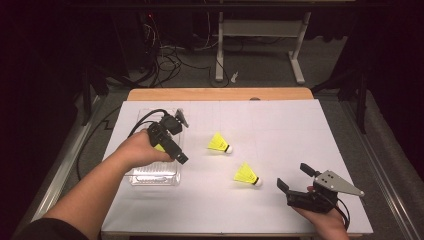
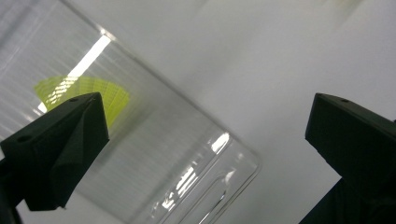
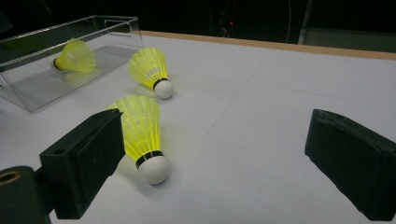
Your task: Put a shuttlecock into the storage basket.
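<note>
Left hand-held gripper (image 1: 170, 142) over clear box (image 1: 150, 176), shuttlecock (image 2: 88, 93) beneath jaws

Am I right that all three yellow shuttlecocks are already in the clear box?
Not quite. One shuttlecock lies in the clear box; the other two lie on the white table outside it, as the right gripper view shows.

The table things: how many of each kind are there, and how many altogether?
Yellow shuttlecocks: 3, one in the box, two on the white table top.
Clear plastic box: 1.
Hand-held grippers: 2, left gripper and right gripper, both open.
Total: 6.
</note>
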Tool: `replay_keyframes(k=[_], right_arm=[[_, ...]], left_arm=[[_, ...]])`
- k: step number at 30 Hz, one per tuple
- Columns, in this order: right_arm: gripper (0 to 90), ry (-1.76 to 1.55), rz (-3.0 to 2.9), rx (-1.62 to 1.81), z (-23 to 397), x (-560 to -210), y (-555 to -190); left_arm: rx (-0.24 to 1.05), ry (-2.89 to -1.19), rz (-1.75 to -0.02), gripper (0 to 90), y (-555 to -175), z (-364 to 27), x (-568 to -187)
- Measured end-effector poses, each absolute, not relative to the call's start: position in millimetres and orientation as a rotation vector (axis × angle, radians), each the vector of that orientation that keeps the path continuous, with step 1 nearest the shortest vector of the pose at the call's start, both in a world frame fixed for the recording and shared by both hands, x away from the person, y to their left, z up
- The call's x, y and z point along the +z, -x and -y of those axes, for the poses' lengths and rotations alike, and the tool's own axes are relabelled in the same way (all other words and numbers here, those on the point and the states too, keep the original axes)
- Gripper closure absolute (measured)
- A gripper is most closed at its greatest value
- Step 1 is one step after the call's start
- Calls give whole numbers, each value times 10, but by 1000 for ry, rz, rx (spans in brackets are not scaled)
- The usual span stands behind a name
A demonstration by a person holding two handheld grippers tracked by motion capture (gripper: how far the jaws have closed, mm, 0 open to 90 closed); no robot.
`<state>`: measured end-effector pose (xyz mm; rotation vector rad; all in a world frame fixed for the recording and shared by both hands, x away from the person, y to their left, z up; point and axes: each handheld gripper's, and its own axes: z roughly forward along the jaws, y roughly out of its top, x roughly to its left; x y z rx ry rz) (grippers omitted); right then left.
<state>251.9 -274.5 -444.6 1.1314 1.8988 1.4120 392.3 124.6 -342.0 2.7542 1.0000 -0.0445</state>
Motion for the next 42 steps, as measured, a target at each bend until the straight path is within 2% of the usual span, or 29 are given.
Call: replay_keyframes(k=[7, 21, 42], right_arm=[[56, -1135, -1887, 1424, 2763, -4435, -2526], [56, -1104, -1894, 1427, 2748, -4403, -2500], [56, -1112, -1872, 1449, 2792, -4388, -2497]], left_arm=[[-41, -2738, -953, 7, -3929, -1023, -3314], [-44, -2729, -916, 7, -3924, -751, -3436], [-42, -2744, -949, 10, -4230, -372, -3617]])
